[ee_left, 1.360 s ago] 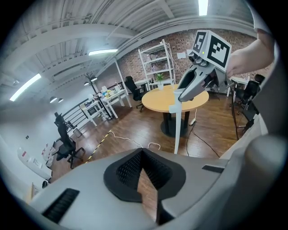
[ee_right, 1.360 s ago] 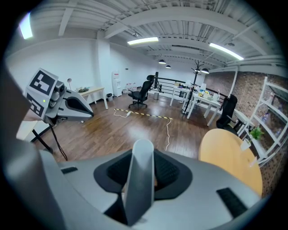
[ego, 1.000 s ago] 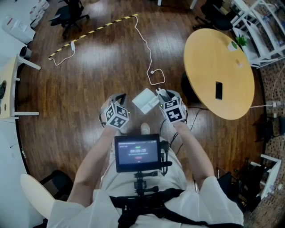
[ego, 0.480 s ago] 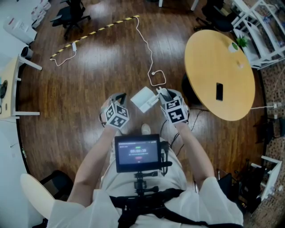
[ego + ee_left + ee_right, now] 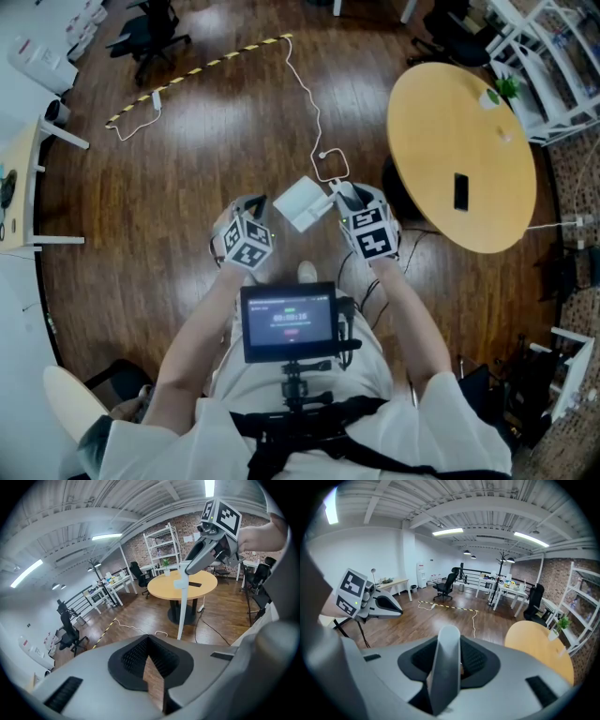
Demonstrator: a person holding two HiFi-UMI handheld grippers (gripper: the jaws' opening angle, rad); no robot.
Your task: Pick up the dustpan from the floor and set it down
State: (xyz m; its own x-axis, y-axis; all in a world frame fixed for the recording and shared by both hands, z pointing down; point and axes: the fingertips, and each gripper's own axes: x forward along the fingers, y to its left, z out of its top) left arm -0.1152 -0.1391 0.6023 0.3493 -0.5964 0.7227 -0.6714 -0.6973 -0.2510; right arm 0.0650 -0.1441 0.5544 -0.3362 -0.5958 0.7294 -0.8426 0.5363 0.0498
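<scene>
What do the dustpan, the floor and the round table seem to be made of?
Dustpan: probably plastic, smooth, matte white.
Floor: dark wood or wood-look planks, glossy, reflecting lights.
Round table: likely wood or laminate top, pale yellow, even satin surface.

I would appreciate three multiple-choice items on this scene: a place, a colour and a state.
1. Where does the black phone lie? A on the floor; B on the round table; C on a chair.
2. What colour is the dustpan? A red; B green; C white.
3. The right gripper is: A shut on the dustpan's handle; B open and empty; C out of view.

Answers: B, it rests on the tabletop; C, the pan is plain white; A, the handle sits clamped between its jaws.
</scene>
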